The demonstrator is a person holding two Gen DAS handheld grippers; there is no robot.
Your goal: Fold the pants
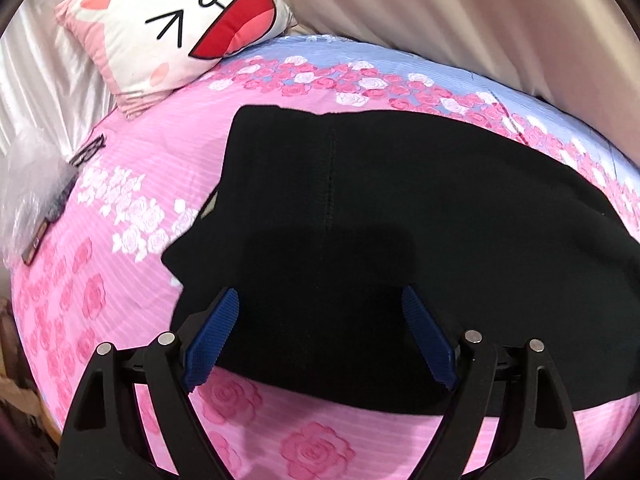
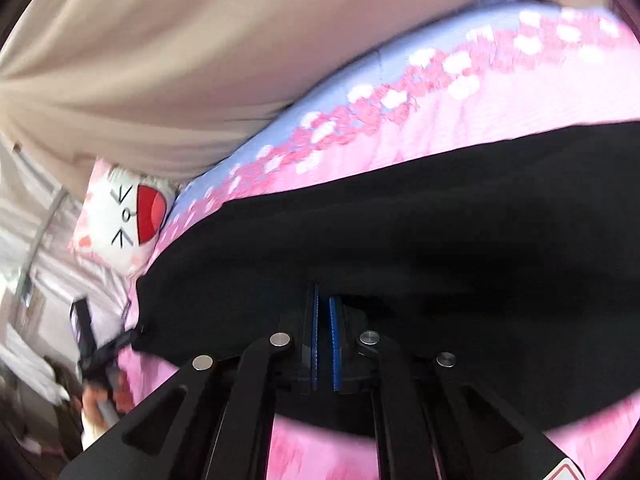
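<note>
Black pants (image 1: pixel 360 216) lie spread on a pink rose-print bedsheet (image 1: pixel 132 184). My left gripper (image 1: pixel 322 300) is open, its blue pads (image 1: pixel 214 336) wide apart just above the near part of the pants, holding nothing. In the right wrist view the pants (image 2: pixel 400 220) fill the middle, blurred. My right gripper (image 2: pixel 325 300) is shut, its blue pads (image 2: pixel 334 344) nearly together on a fold of the black fabric at the near edge.
A white and pink cartoon-face pillow (image 1: pixel 176 28) lies at the bed's far left; it also shows in the right wrist view (image 2: pixel 124 216). A beige curtain (image 1: pixel 460 20) hangs behind the bed. A clear plastic bag (image 1: pixel 28 184) and small dark items (image 1: pixel 86 152) lie at the left edge.
</note>
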